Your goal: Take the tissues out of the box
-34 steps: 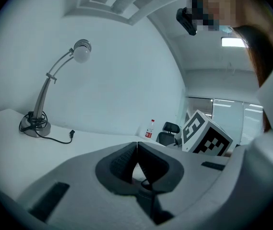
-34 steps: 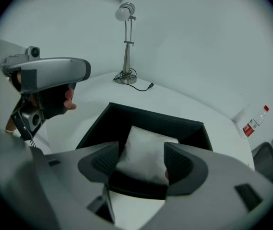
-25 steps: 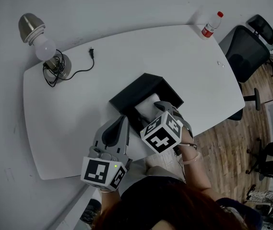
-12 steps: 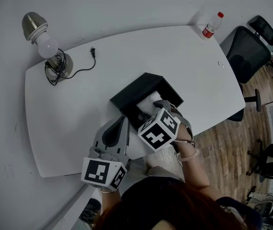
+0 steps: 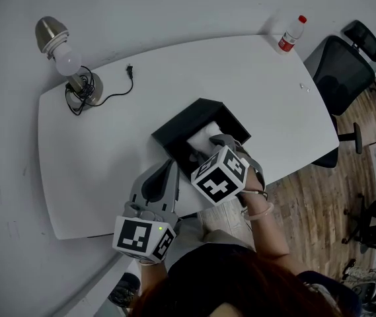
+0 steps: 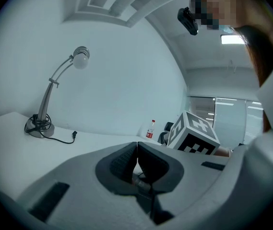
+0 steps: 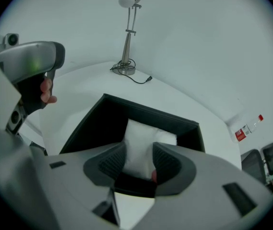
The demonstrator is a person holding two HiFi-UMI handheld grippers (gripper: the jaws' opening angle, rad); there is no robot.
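The white table [image 5: 108, 131] held a black box [image 5: 178, 129] near its front edge, a white tissue pack [image 7: 143, 135] inside. The right gripper [image 7: 139, 151] was closing its jaws on the pack, pads touching it; the left gripper [image 6: 136, 146] had its jaws pressed together, empty.

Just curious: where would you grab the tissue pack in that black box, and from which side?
Grip the tissue pack at its near end, from above: the box hems in every side. The right claw is closing its jaws on it.
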